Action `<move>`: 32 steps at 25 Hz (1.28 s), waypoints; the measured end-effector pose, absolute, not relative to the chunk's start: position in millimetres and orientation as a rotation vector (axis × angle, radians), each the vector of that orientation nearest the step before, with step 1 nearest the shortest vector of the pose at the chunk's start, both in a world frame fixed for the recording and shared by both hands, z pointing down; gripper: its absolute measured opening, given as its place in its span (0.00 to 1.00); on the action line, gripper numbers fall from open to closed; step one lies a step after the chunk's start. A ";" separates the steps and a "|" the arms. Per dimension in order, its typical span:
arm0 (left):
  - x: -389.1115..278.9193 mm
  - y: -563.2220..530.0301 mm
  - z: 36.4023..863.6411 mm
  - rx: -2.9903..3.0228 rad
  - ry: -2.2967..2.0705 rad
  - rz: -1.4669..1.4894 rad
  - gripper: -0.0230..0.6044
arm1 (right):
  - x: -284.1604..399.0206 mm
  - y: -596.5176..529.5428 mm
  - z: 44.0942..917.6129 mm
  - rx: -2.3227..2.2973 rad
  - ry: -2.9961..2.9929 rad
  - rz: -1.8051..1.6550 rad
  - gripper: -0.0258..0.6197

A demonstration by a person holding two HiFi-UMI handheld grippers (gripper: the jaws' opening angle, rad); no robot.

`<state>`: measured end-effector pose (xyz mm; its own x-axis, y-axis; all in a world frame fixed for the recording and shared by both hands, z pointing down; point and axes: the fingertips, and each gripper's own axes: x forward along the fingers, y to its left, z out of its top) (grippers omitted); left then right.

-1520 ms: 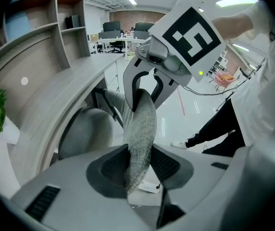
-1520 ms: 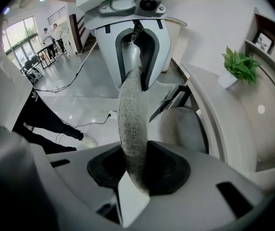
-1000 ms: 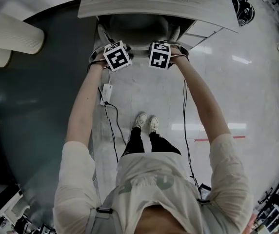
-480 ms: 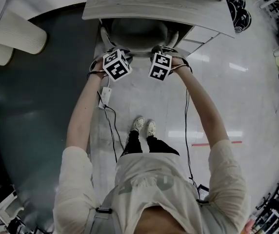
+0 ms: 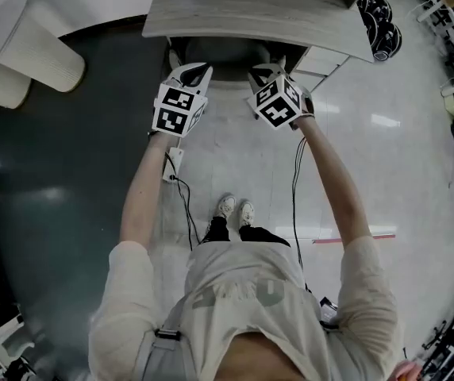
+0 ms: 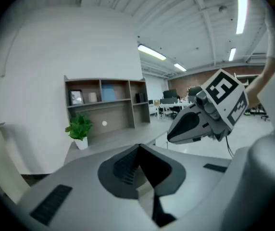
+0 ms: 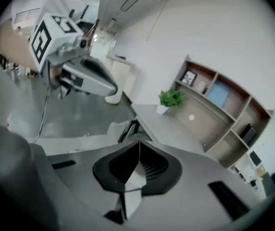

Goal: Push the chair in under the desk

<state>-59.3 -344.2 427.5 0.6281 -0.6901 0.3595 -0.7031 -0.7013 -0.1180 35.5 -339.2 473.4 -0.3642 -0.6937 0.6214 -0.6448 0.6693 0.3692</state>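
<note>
One pot [image 6: 81, 143] holding plant [image 6: 79, 127], on desk [image 5: 243, 10]

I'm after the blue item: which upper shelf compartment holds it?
The middle compartment, between the one with the framed picture and the one with dark items.

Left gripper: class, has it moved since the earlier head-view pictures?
Yes. The left gripper has come up off the chair toward the camera, short of the desk edge; its jaws have just closed, with nothing between them.
</note>
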 end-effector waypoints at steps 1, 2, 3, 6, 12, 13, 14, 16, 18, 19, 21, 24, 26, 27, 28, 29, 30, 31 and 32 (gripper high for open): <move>-60.0 -338.8 409.7 2.791 -1.243 0.497 0.06 | 36.7 -336.3 448.1 1.124 -2.136 -0.080 0.07; -60.7 -331.9 391.4 2.775 -1.280 0.395 0.06 | 38.6 -331.6 421.9 1.219 -2.173 -0.086 0.07; -61.9 -323.5 372.9 2.759 -1.312 0.295 0.06 | 40.5 -324.9 395.9 1.311 -2.208 -0.099 0.07; -65.3 -291.0 319.9 2.732 -1.388 0.032 0.06 | 45.4 -294.6 323.0 1.553 -2.316 -0.157 0.06; -59.2 -200.8 239.9 2.791 -1.553 -0.282 0.06 | 57.4 -201.3 236.8 1.832 -2.615 -0.118 0.06; -61.8 -186.4 227.6 2.793 -1.602 -0.327 0.06 | 57.8 -186.4 229.1 1.860 -2.654 -0.105 0.07; -64.6 -172.8 217.2 2.789 -1.639 -0.369 0.06 | 57.3 -172.2 223.2 1.875 -2.691 -0.089 0.07; -69.8 -147.9 204.7 2.772 -1.688 -0.425 0.06 | 56.4 -145.1 217.1 1.881 -2.759 -0.020 0.06; -75.3 -126.7 201.6 2.753 -1.726 -0.454 0.06 | 58.3 -121.9 217.3 1.895 -2.795 0.061 0.06; -77.4 -118.9 203.9 2.744 -1.736 -0.455 0.06 | 59.6 -112.9 218.7 1.906 -2.793 0.074 0.07; -79.8 -110.0 215.0 2.727 -1.745 -0.417 0.06 | 61.3 -100.7 222.7 1.924 -2.762 0.038 0.06; -82.8 -102.1 233.7 2.722 -1.786 -0.350 0.06 | 61.7 -92.7 235.2 1.926 -2.730 0.004 0.06; -82.9 -98.9 242.0 2.719 -1.801 -0.312 0.06 | 62.4 -92.2 246.7 1.913 -2.733 0.052 0.06; -82.4 -98.4 243.9 2.715 -1.803 -0.297 0.06 | 63.3 -92.3 250.7 1.907 -2.734 0.078 0.06; -81.8 -99.1 244.3 2.709 -1.804 -0.286 0.06 | 64.9 -92.5 252.7 1.905 -2.730 0.093 0.06; -81.6 -100.9 243.5 2.704 -1.806 -0.279 0.06 | 66.8 -92.8 252.9 1.907 -2.723 0.096 0.06; -81.8 -103.5 242.1 2.698 -1.809 -0.276 0.06 | 68.6 -93.3 252.2 1.911 -2.715 0.093 0.06; -82.5 -106.4 240.7 2.691 -1.812 -0.276 0.06 | 69.9 -94.0 251.5 1.914 -2.707 0.087 0.06; -83.5 -109.4 239.7 2.684 -1.816 -0.279 0.06 | 70.6 -94.9 251.3 1.913 -2.700 0.079 0.06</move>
